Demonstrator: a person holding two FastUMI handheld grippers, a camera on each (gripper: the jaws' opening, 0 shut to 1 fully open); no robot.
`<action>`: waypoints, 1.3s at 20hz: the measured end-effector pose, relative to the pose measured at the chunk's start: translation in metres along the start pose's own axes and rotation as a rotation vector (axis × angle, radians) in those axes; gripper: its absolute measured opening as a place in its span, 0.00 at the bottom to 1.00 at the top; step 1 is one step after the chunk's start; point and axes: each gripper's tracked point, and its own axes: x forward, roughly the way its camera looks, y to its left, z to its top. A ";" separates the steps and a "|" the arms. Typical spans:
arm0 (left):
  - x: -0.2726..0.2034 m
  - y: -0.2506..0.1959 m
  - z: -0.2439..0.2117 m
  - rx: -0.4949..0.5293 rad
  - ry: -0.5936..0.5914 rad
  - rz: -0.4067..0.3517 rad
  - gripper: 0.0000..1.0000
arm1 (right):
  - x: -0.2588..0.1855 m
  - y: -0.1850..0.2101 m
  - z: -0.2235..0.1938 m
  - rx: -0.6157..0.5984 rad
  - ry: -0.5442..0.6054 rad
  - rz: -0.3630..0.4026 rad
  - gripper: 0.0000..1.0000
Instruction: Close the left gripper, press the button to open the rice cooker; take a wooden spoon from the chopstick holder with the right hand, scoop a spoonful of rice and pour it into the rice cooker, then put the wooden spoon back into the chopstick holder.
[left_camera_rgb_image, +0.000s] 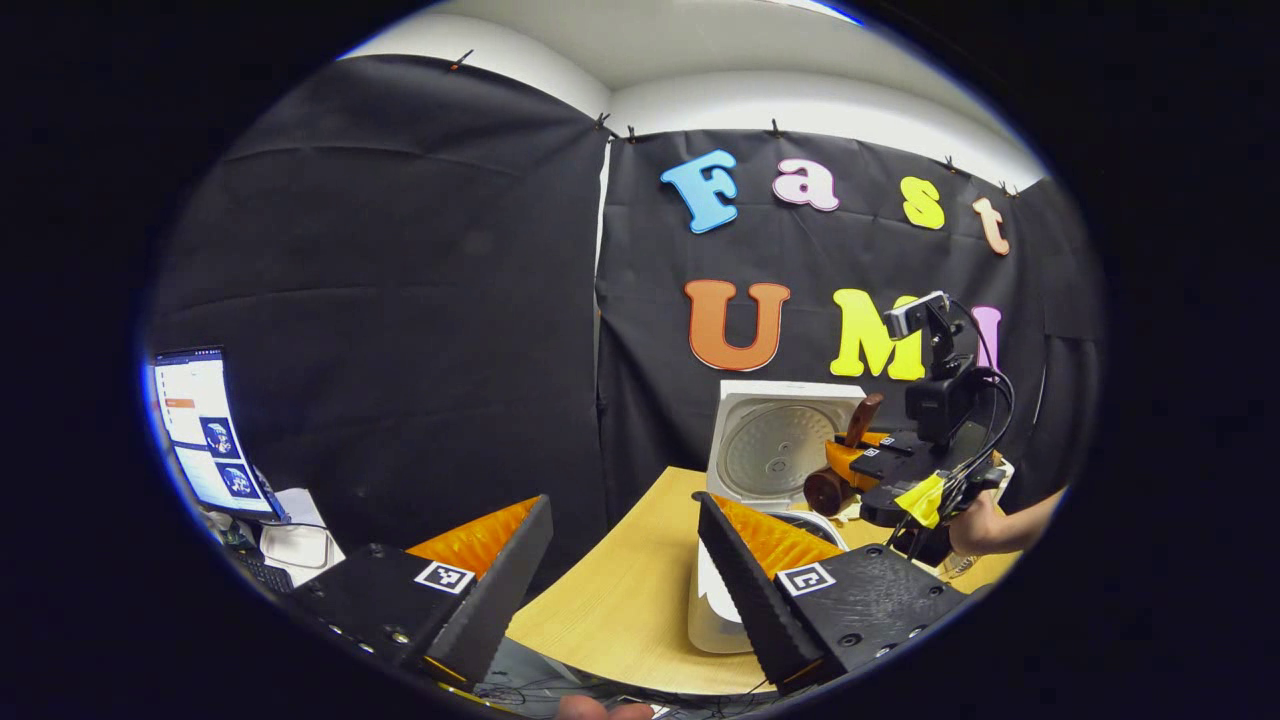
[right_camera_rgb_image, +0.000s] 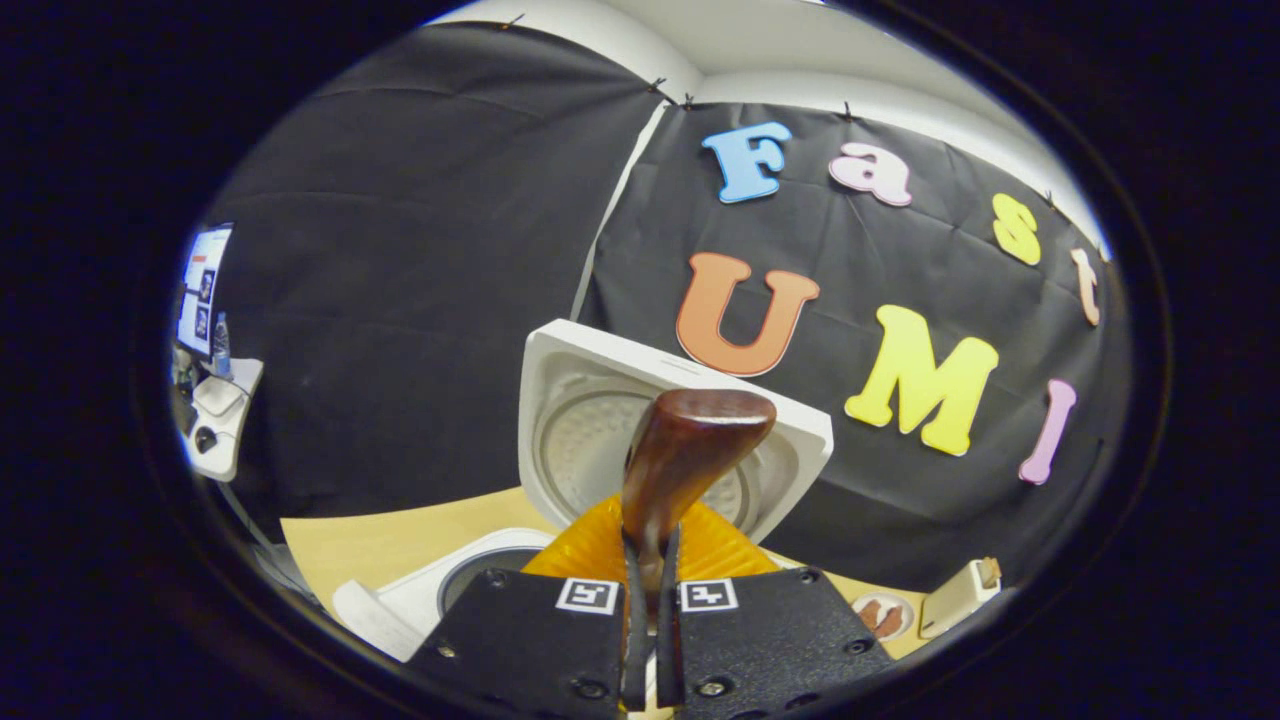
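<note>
Now right tongs (right_camera_rgb_image: 648, 560) pinch the dark wooden spoon (right_camera_rgb_image: 690, 450) above the open white rice cooker (left_camera_rgb_image: 775, 450); left tongs (left_camera_rgb_image: 625, 560) spread. Next, probably: tip rice in.

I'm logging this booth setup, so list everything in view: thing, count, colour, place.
rice cooker: one, white, on the table, lid raised upright.
wooden spoon: one, dark brown, clamped in the right gripper, in front of the lid.
table: one, light wood, under the cooker.
monitor: one, lit, far left beside the table.
small white box: one, on the table, right edge.
left gripper: one, fingers apart, holding nothing.
right gripper: one, shut on the spoon.
hand: one, holding the right gripper.
</note>
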 end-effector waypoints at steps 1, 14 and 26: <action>-0.001 0.000 0.000 -0.004 -0.001 -0.003 0.94 | -0.001 0.001 0.002 0.002 -0.001 0.009 0.09; 0.004 -0.051 0.008 0.014 -0.016 -0.095 0.94 | -0.055 -0.070 0.027 0.570 0.005 0.075 0.09; 0.008 -0.173 0.018 0.003 -0.024 -0.142 0.95 | -0.203 -0.329 -0.127 0.725 0.075 -0.273 0.09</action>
